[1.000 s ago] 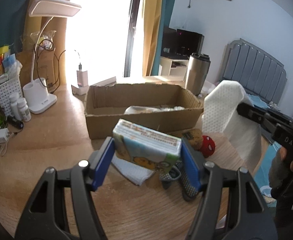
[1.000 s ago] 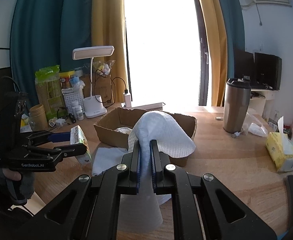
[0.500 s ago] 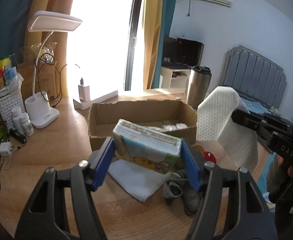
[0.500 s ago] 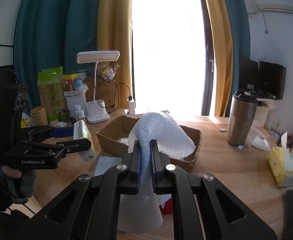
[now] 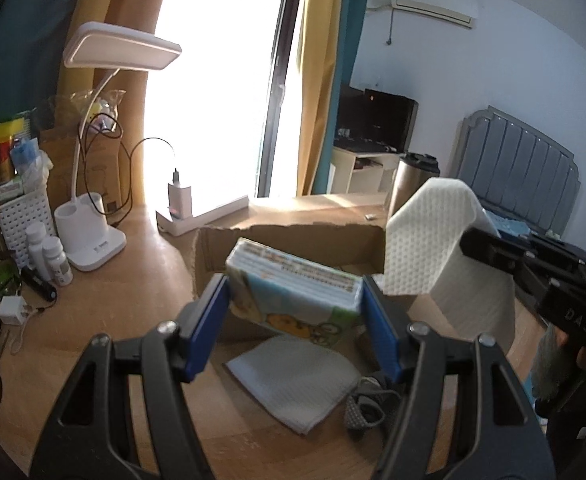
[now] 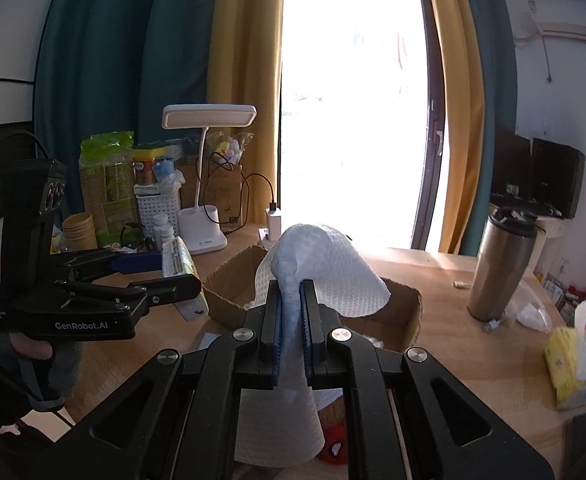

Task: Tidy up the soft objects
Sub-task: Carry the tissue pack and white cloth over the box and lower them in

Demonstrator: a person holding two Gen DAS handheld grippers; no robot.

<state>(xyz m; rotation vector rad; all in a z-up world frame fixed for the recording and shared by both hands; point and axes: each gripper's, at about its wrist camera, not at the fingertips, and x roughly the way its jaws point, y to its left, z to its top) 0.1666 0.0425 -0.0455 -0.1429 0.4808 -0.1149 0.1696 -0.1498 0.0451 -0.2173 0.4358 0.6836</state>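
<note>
**A:** Left wrist view first. What's the left gripper (image 5: 295,312) doing?

**B:** Its blue pads (image 5: 209,320) are clamped on both ends of a tissue pack (image 5: 293,294), a flat printed pack held clear of the table (image 5: 125,292). The pack sits tilted, in front of the near wall of the cardboard box (image 5: 293,232).

**A:** And under it?

**B:** A folded grey cloth (image 5: 293,380) lies flat on the table just below the pack. Beside the cloth, to the right, is a dark patterned fabric item (image 5: 367,404), partly hidden by the finger, so I cannot tell what it is. A white towel (image 5: 433,248) hangs at the right, held up near the box's right end by the right gripper (image 5: 477,242). A desk lamp (image 5: 93,184) stands at the left, a steel mug (image 5: 407,180) beyond the box.

**A:** Now the right wrist view.

**B:** The right gripper (image 6: 291,300) is pinched tight on a gathered fold of the towel (image 6: 321,276); the cloth billows above the fingers and drapes down below them. It hangs in front of the box (image 6: 409,312), hiding most of the inside. Something white shows in the box.

**A:** Is the other gripper visible there?

**B:** Yes, the left gripper (image 6: 173,268) is at the left with the pack (image 6: 179,262) between its fingers, near the box's left corner. A gloved hand (image 6: 33,356) holds its handle. The mug (image 6: 501,264) stands to the right of the box, and a yellow tissue packet (image 6: 569,364) at the far right.
</note>
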